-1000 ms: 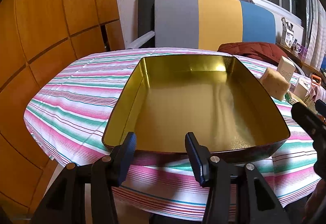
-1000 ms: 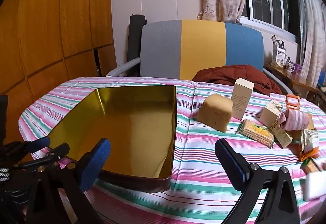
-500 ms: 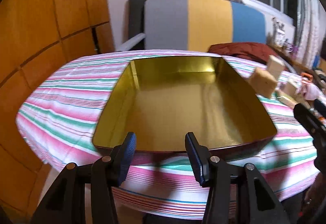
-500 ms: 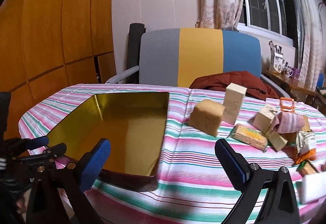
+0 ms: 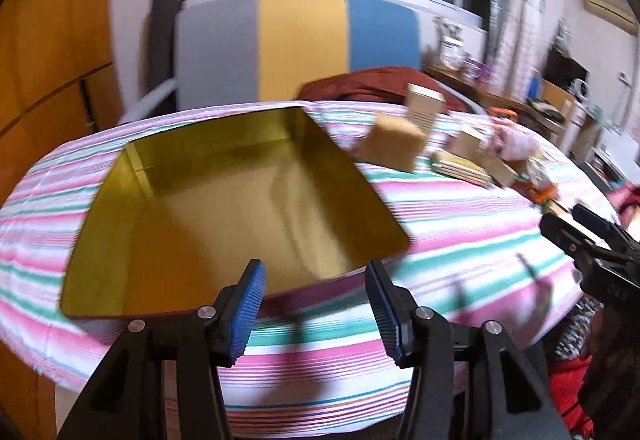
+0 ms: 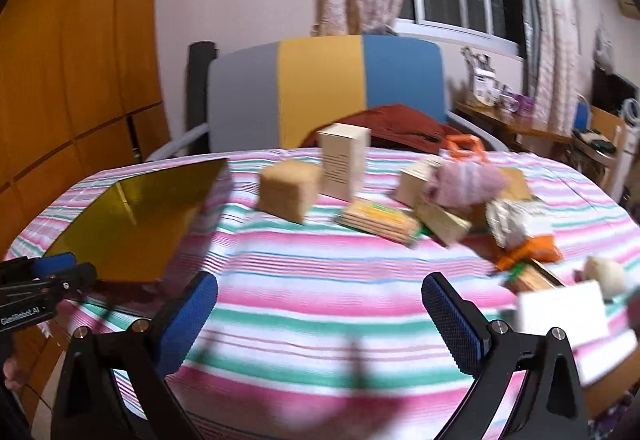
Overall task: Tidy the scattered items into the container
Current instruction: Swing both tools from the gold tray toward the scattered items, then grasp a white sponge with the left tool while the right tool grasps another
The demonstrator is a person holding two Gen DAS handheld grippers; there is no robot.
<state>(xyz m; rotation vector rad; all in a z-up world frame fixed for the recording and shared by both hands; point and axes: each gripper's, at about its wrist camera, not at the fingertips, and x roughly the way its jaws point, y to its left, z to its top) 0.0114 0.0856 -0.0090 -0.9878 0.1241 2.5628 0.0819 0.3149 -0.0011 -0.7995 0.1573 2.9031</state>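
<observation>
Right gripper (image 6: 320, 320) hangs over the near edge of the striped tablecloth (image 6: 340, 280) with its blue pads spread wide and nothing between them. Ahead of it, toward the far right of the table, lies the scatter to be tidied. Nearest the middle sits a tan block (image 6: 289, 189), perhaps a sponge, and just behind it stands an upright cream box (image 6: 344, 159). To their right a flat biscuit packet (image 6: 380, 220) lies with its long axis running left to right and slightly toward the near side. Beyond that a pink rolled cloth (image 6: 464, 179) rests on a heap of small boxes and wrappers, too blurred to sort out.

The gold tin (image 5: 224, 207) sits at the left of the table, open and with nothing in it, well apart from the heap.

Left gripper (image 5: 316, 304) hovers at the tin's near rim, its jaws parted a modest way and free of any load, with the items off to its far right.

That layout decides the coming pick, as I judge it. The right gripper is the closer one to the items, and the tan block lies almost straight ahead of it, a little left of centre. A forward reach would meet it first. The biscuit packet's long axis lies across the line of approach, so the pads would need to turn to span its narrow width.
</observation>
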